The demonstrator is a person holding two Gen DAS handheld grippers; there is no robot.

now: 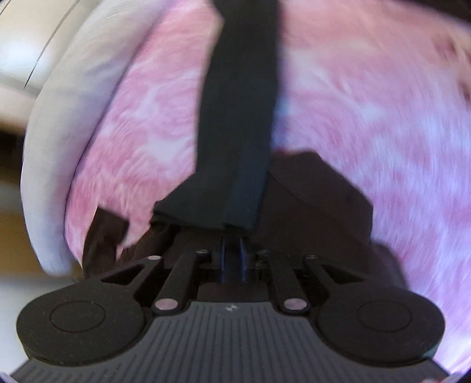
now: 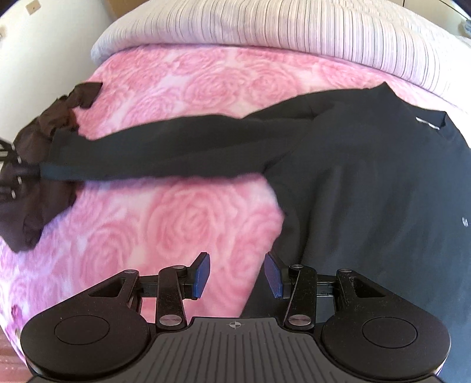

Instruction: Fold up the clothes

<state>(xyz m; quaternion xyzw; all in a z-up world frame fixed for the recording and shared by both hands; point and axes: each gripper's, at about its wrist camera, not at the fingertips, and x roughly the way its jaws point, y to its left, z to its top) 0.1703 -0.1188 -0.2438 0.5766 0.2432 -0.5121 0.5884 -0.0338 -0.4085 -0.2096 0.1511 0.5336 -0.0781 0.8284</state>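
While the left gripper (image 1: pixel 232 235) pinches the cuff of the black shirt's sleeve (image 1: pixel 238 117) between its pressed-together blue pads, that sleeve stretches straight away from the camera across the pink blanket (image 1: pixel 368 117). From the right wrist view, the same sleeve (image 2: pixel 164 147) runs as a long band from the shirt (image 2: pixel 382 191) on the right to the left gripper (image 2: pixel 32 172) at the far left edge. A brown garment (image 2: pixel 38 200) lies crumpled on the blanket (image 2: pixel 176 221) under and around that cuff. The shirt's body lies flat on the blanket, its collar toward a striped pillow (image 2: pixel 265 26) at the far side. The right gripper (image 2: pixel 237 272) hovers with its pads (image 2: pixel 202 274) spread apart, holding nothing, just over the shirt's near edge where black cloth meets pink. The left view is blurred.
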